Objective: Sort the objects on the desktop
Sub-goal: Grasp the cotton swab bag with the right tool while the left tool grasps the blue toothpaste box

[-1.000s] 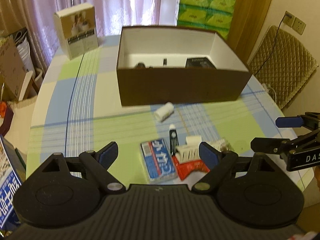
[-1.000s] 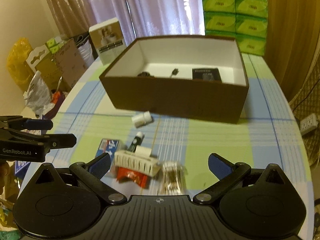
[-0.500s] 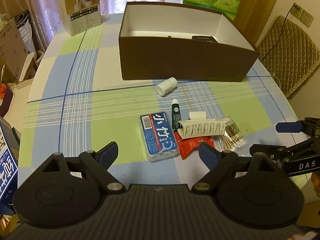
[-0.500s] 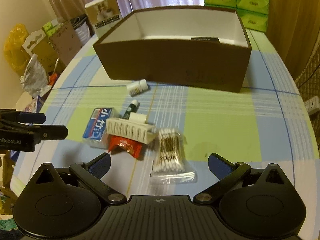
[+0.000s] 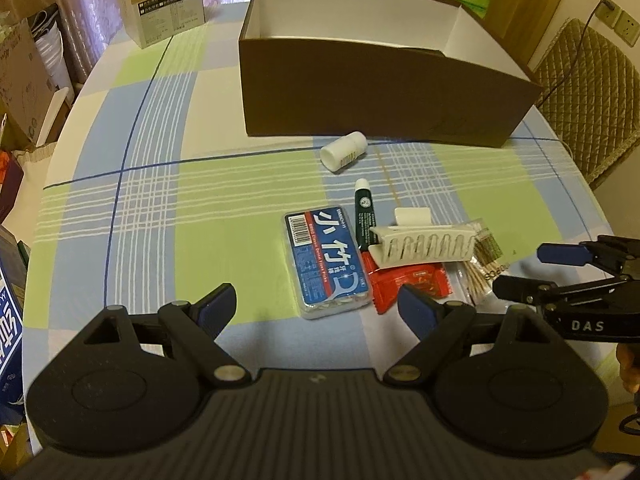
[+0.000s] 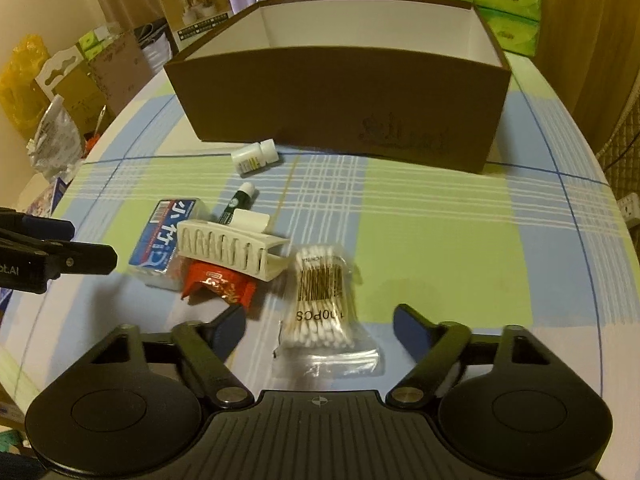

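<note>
Between the right tool's spread fingers lies the cotton-swab bag.

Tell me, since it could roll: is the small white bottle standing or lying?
Lying. The white bottle rests on its side on the tablecloth, just before the brown box.

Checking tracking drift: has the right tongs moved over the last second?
Yes. The right tongs came down and forward: the brown box looms larger and its inside is now hidden, and the cotton swab bag lies between the open fingers.
</note>
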{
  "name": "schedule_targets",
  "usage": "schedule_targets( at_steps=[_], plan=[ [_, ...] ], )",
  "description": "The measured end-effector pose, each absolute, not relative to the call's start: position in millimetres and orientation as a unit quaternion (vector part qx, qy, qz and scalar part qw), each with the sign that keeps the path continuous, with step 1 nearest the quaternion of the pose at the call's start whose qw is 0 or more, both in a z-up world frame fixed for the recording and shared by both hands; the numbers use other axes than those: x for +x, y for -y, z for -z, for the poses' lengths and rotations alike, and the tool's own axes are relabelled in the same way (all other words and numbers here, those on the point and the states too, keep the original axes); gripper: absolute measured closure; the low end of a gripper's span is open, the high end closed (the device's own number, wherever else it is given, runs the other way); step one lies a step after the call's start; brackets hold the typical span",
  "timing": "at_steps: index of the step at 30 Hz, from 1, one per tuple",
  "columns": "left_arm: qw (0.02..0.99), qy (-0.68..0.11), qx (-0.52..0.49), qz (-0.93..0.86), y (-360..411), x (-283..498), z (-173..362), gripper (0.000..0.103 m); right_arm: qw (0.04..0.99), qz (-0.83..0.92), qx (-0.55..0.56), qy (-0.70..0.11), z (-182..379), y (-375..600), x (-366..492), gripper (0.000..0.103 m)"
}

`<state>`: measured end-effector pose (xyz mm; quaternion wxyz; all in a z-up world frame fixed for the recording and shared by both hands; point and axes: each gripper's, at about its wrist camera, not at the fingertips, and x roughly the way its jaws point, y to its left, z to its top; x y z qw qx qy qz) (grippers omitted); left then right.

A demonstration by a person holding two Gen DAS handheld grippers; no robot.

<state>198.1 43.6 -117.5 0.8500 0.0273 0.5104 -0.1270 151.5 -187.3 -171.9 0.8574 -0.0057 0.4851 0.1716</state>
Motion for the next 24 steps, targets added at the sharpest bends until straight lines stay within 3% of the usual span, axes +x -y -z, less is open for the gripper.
schedule_targets(
  at_steps=[10,15,24],
  plan=[
    [0.841,-0.528,0.028,0.116,-48.8,211.4,135.1,0.018,0.850,-0.175,-0.024,-0.496,200.0,180.9,169.4,0.051],
    [0.837,-0.533,0.028,0.117,-48.4,218.5,140.9,0.018,0.851,-0.171,-0.025,-0.496,205.0,184.6,174.5,0.067],
    [0.832,-0.539,0.035,0.130,-39.6,232.6,149.1,0.018,0.858,-0.120,-0.004,-0.500,199.9,217.4,190.2,0.070]
  ],
)
